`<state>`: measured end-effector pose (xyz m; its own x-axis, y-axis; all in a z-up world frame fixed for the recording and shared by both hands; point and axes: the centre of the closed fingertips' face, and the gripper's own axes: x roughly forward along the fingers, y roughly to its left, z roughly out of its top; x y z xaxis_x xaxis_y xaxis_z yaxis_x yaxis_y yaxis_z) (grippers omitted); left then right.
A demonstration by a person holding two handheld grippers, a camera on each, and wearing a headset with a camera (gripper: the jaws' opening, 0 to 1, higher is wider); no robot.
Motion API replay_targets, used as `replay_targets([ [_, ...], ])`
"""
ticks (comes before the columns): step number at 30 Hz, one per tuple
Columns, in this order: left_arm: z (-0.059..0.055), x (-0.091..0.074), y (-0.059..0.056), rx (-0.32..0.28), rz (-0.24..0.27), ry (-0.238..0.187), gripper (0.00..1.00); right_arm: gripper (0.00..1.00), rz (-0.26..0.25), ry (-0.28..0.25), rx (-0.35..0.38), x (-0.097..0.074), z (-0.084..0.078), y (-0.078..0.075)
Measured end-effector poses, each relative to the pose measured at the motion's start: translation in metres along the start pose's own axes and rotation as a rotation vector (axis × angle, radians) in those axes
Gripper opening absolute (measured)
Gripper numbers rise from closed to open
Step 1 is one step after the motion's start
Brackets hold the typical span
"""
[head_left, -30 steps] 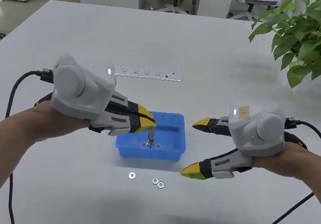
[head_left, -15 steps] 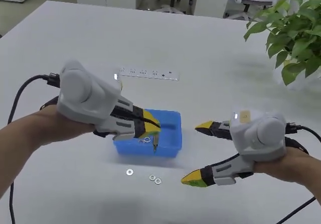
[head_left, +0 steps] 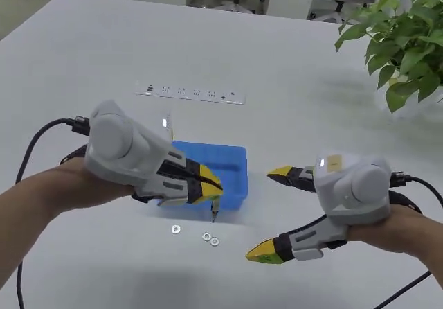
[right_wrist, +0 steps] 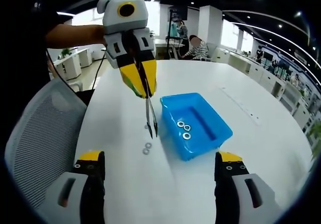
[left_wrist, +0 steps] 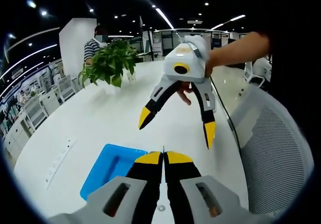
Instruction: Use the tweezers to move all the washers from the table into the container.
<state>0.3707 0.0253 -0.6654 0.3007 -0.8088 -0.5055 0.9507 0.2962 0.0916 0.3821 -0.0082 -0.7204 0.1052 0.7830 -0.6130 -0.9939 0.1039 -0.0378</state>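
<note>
Centre frame, left gripper [head_left: 210, 186] pinches tweezers [head_left: 215, 210], tips near washers [head_left: 206, 237] below the bin [head_left: 234, 162]; right gripper [head_left: 261, 213] gapes empty, lower right.

The right gripper [right_wrist: 159, 156] has its two yellow-tipped jaws spread wide over the white table [right_wrist: 261, 148]. Across from it, the left gripper [right_wrist: 142, 87] pinches the tweezers [right_wrist: 150, 114], whose tips point down near two washers [right_wrist: 147, 148] on the table. Beside them, the blue container [right_wrist: 206, 119] holds three more washers [right_wrist: 184, 129].
</note>
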Motion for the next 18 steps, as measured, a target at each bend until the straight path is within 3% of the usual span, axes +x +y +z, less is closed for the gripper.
replay_targets([
  [18, -0.018, 0.012, -0.008, -0.032, -0.026, -0.002, 0.05, 0.93, 0.043, 0.04, -0.029, 0.013, -0.006, 0.012],
])
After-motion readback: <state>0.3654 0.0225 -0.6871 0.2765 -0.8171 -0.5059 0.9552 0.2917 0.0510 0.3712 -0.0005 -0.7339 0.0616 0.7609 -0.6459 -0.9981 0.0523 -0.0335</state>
